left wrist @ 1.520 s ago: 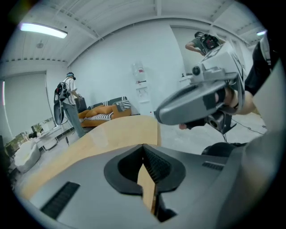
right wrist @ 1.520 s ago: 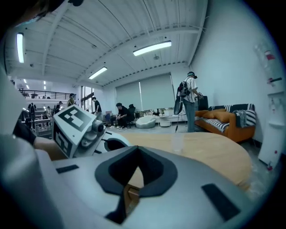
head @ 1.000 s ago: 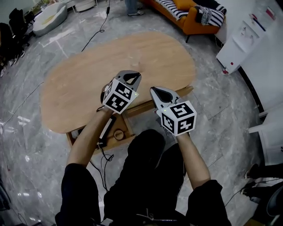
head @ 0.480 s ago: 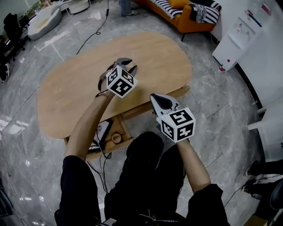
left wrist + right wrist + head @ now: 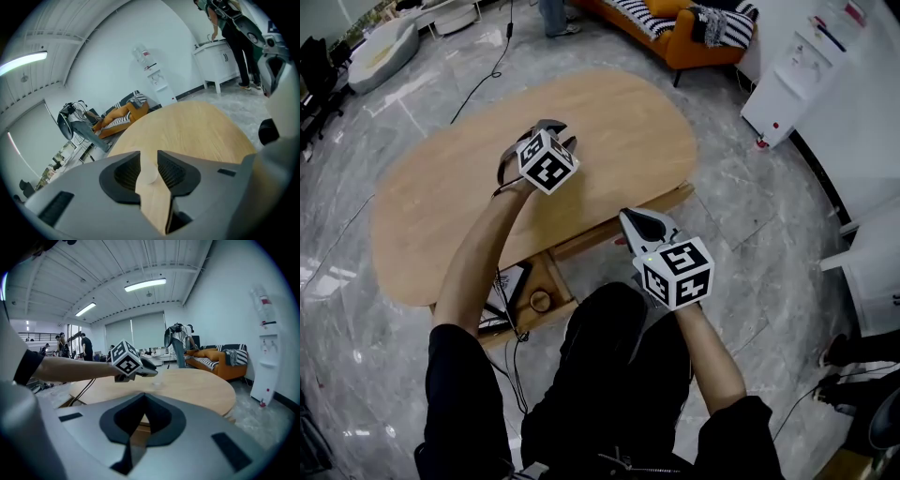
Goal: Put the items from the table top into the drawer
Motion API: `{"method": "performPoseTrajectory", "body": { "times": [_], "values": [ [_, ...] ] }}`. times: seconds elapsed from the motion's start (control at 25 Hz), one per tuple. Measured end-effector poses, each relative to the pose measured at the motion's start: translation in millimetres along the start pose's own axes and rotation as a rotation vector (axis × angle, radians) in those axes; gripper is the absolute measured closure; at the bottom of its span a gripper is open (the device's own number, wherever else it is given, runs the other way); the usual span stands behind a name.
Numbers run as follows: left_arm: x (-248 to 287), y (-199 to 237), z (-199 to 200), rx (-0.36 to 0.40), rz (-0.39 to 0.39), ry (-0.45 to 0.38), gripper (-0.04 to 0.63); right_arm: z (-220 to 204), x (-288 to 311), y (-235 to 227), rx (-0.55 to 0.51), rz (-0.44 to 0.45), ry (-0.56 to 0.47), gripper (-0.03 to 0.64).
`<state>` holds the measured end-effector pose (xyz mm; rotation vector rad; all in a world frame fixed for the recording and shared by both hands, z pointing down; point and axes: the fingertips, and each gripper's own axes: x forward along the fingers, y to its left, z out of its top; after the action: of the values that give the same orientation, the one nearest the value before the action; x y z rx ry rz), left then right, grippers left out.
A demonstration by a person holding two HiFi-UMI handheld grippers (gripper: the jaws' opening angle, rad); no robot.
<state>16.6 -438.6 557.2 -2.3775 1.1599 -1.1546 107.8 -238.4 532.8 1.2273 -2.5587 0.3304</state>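
Observation:
A small pale round item lies on the oval wooden table. My left gripper reaches over the middle of the table toward it. Its jaws have opened within the last second, and in the left gripper view the item shows in the gap of the left gripper. The pads are not pressing on it. My right gripper is shut and empty near the table's front edge. Below that edge the drawer stands open, with a tape roll and a flat black-and-white thing inside.
An orange sofa with striped cushions stands beyond the table. A white water dispenser is at the right. Cables run over the grey marble floor. My knees are just in front of the drawer, and people stand in the background.
My left gripper has moved from above the drawer out over the table and gone from shut to open. The right gripper has sunk slightly near the table edge.

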Motion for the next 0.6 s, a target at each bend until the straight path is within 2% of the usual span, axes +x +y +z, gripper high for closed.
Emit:
{"method": "performPoseTrajectory", "body": {
  "times": [0.12, 0.4, 0.48, 0.6],
  "values": [
    [6.0, -2.1, -4.3, 0.034, 0.011, 0.024, 0.477, -6.7, -0.6, -5.3, 0.010, -0.008, 0.007, 0.607],
    [3.4, -1.0, -3.3, 0.062, 0.031, 0.035, 0.496, -6.9, -3.1, -9.8, 0.025, -0.009, 0.005, 0.607],
    [0.7, -2.5, -6.0, 0.098, 0.042, 0.048, 0.523, -7.4, -2.7, -8.3, 0.024, -0.006, 0.004, 0.607],
    [1.1, -6.0, -15.4, 0.169, 0.042, 0.099, 0.528, -7.6, -2.8, -6.4, 0.025, -0.001, 0.002, 0.607]
  ]
}}
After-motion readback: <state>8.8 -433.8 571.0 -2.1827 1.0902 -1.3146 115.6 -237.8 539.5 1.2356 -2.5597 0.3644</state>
